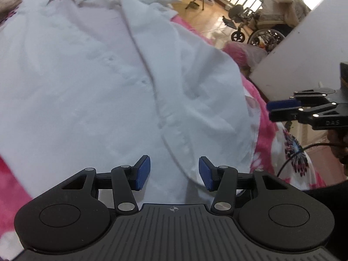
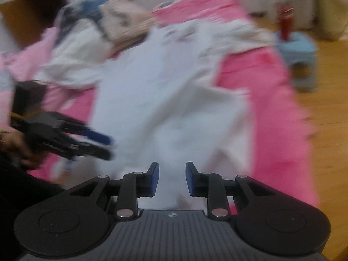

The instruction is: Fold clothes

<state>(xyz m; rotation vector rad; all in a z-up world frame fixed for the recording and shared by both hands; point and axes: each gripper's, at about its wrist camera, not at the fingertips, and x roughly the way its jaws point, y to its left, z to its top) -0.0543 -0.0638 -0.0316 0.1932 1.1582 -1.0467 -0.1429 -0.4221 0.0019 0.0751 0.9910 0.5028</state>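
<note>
While the white shirt [image 1: 104,69] lies flat on the pink bed [image 2: 267,113], just past both tongs, the left tongs [image 1: 174,173] stand spread over its hem, pinching nothing. The right tongs [image 2: 172,179] stand partly spread, empty too.

I see the shirt [image 1: 97,76] spread flat on the blanket [image 1: 267,130], collar at the far end — my left gripper [image 1: 174,174] over its near hem, my right gripper [image 2: 171,179] beside it, a clothes heap [image 2: 97,32] beyond.
</note>
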